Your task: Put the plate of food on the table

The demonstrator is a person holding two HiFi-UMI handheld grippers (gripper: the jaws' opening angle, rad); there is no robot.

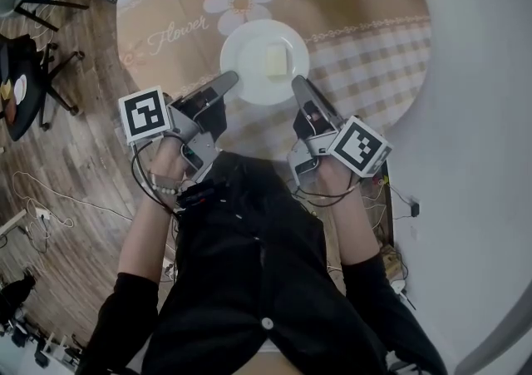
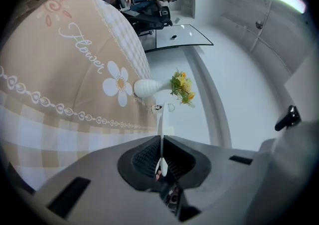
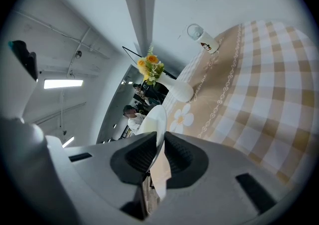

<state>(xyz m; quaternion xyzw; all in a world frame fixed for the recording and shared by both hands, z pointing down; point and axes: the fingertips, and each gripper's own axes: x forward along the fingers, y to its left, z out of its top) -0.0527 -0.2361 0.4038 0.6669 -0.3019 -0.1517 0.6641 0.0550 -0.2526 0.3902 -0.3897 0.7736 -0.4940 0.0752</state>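
Left claw (image 1: 230, 79) and right claw (image 1: 298, 83) clamp the plate (image 1: 245, 45); head view alone shows food (image 1: 275, 60).

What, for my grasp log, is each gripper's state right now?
Left gripper: shut on the plate rim.
Right gripper: shut on the plate's opposite rim.

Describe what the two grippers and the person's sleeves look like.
Both the left gripper and right gripper are grey plastic with long tapered jaws and black ribbed pads. Each carries a white cube with black square markers, and thin black cables trail back. The sleeves are black.
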